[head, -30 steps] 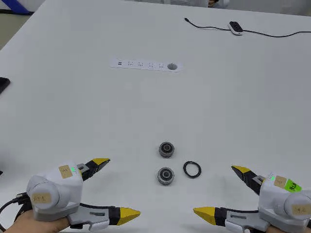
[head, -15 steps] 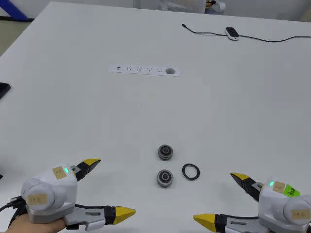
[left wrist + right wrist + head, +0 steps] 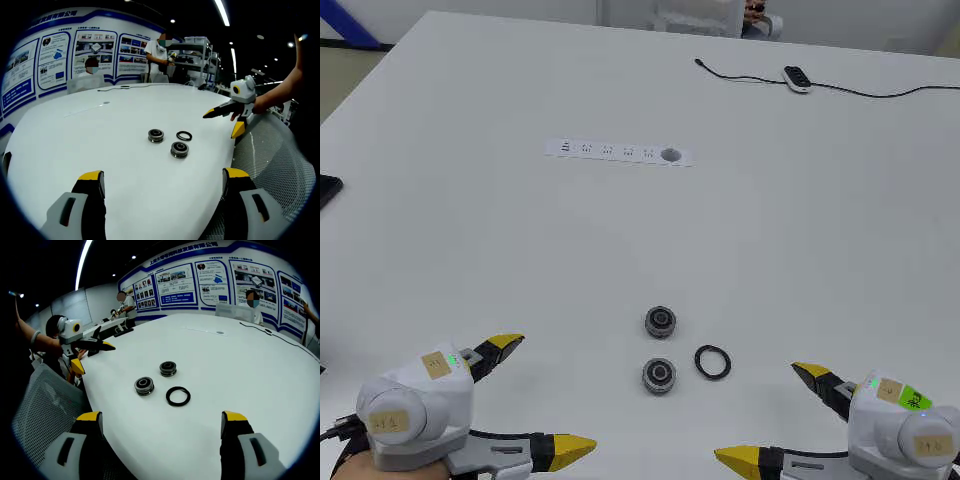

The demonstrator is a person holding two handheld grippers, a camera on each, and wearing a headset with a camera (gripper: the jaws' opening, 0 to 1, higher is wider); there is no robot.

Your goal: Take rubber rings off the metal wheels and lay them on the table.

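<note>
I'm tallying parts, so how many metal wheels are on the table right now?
2. The far wheel sits farther out; the near wheel lies closer to the person, beside the loose rubber ring. None looks hidden.

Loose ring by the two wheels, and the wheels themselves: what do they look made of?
Loose ring: matte black, thin, no glint; likely rubber. Near wheel and far wheel: grey metallic face with a sheen, probably steel, each with a dark outer band, apparently a rubber ring still on.
</note>
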